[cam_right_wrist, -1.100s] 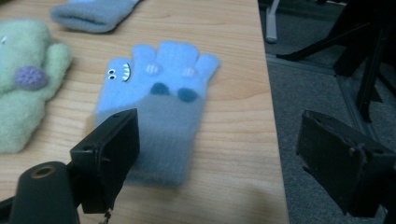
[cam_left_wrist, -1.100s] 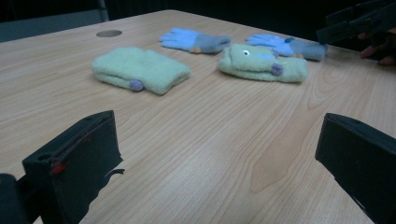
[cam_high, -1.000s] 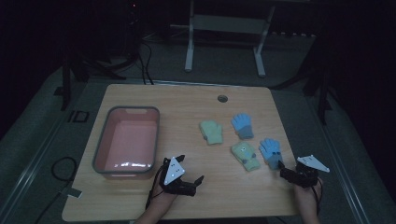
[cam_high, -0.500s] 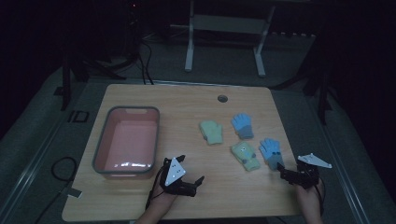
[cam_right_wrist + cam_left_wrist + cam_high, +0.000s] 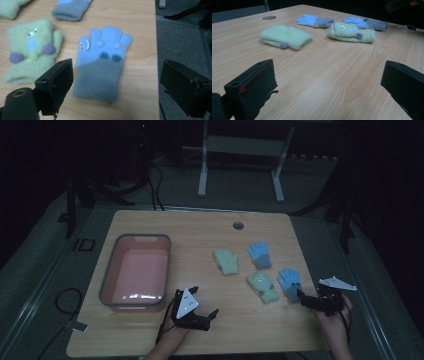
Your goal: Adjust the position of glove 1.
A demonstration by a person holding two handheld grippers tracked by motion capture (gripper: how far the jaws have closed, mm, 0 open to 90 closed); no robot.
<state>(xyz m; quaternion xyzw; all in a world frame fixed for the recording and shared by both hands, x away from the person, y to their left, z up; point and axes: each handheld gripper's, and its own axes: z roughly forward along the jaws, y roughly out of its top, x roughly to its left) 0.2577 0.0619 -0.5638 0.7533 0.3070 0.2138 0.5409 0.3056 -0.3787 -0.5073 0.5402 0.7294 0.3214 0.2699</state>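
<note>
The right gripper (image 5: pixel 115 85) hangs wide open, empty, over the blue glove (image 5: pixel 100 62) lying flat at the desk's (image 5: pixel 200 230) near right. The left gripper (image 5: pixel 327 87) gapes empty too.

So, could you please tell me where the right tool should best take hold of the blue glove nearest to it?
Probably by the grey cuff. The blue glove lies flat with its fingers pointing away from the right tool, whose open jaws already straddle the cuff, so come straight in from the cuff end, low to the table.

pink tub (image 5: pixel 136 301) sits on wooden table (image 5: pixel 200 227)
</note>
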